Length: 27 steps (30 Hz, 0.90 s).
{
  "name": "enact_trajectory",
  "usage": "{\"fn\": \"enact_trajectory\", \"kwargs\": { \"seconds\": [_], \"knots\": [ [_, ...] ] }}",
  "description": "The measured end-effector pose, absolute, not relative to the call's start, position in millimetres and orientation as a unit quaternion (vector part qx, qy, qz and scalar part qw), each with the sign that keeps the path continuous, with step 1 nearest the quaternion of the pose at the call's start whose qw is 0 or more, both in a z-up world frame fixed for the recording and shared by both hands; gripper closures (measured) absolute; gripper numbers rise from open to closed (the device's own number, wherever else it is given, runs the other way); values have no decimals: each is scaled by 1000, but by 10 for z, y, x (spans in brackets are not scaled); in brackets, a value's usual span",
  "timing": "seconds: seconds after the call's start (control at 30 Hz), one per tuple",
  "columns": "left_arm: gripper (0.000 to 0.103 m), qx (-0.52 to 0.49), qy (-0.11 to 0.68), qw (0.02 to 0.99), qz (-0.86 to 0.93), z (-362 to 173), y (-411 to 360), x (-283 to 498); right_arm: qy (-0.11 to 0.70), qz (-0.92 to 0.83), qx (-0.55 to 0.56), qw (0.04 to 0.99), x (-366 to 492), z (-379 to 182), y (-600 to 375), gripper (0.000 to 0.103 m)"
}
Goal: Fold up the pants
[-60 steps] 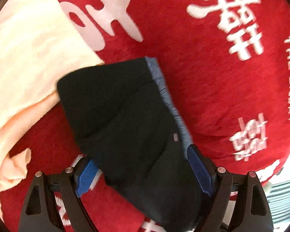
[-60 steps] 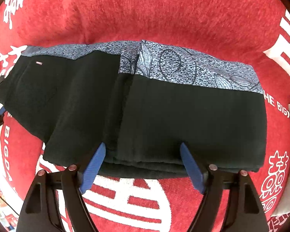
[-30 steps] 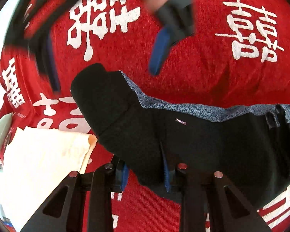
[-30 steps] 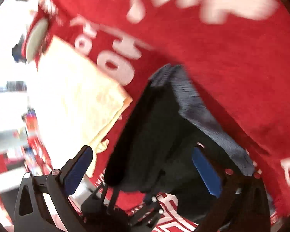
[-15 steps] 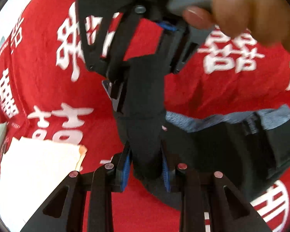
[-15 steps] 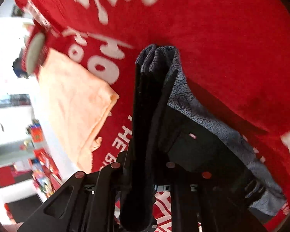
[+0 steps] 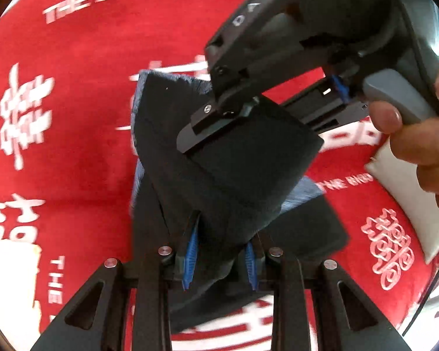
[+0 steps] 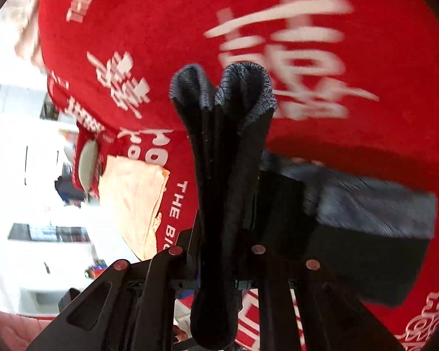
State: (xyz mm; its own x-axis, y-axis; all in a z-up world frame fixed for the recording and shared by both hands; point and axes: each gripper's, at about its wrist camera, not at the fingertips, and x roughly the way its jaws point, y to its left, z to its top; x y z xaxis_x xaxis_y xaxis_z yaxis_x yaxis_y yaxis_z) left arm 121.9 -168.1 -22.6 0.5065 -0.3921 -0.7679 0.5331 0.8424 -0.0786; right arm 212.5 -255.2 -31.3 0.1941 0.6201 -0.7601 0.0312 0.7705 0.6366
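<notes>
Left wrist view: the pants [image 7: 234,175], one dark pair with a blue patterned waistband, hang lifted over the red cloth [image 7: 73,102], part of them lying on it. Left gripper [image 7: 219,259] has its blue pads nearly together, pinching a thick fold at the near edge. Right gripper [image 7: 207,130], held by a hand [image 7: 418,134] at far right, clamps the same fold from the far side. In the right wrist view that gripper [image 8: 219,251] is pressed onto bunched layers, its pads hidden; its jaws have just closed from spread wide around the fabric. One peach towel [image 8: 134,201] lies at left, one white cloth [image 7: 409,201] at right. A second ago the pants lay flatter with only the left gripper holding them
</notes>
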Motion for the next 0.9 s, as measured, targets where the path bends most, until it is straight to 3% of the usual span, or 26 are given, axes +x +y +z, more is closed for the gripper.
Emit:
{"fn": "enact_trajectory", "kwargs": {
  "seconds": [0.23, 0.73, 0.83, 0.87, 0.9],
  "knots": [
    [74, 132, 430, 837, -312, -371, -2397, 835, 576, 170, 342, 723, 1516, -483, -3535, 88],
    [73, 230, 469, 802, -288, -1240, -3310, 563, 589, 123, 383, 701, 1247, -1709, -4480, 84],
    [52, 232, 472, 797, -297, -1231, -3324, 521, 579, 123, 397, 702, 1170, -1787, -4548, 84],
    [37, 226, 477, 797, -293, -1203, -3306, 511, 577, 119, 397, 704, 1154, -1773, -4547, 83],
    [34, 218, 481, 798, -290, -1176, -3277, 514, 576, 116, 394, 707, 1136, -1760, -4557, 81]
  ]
}}
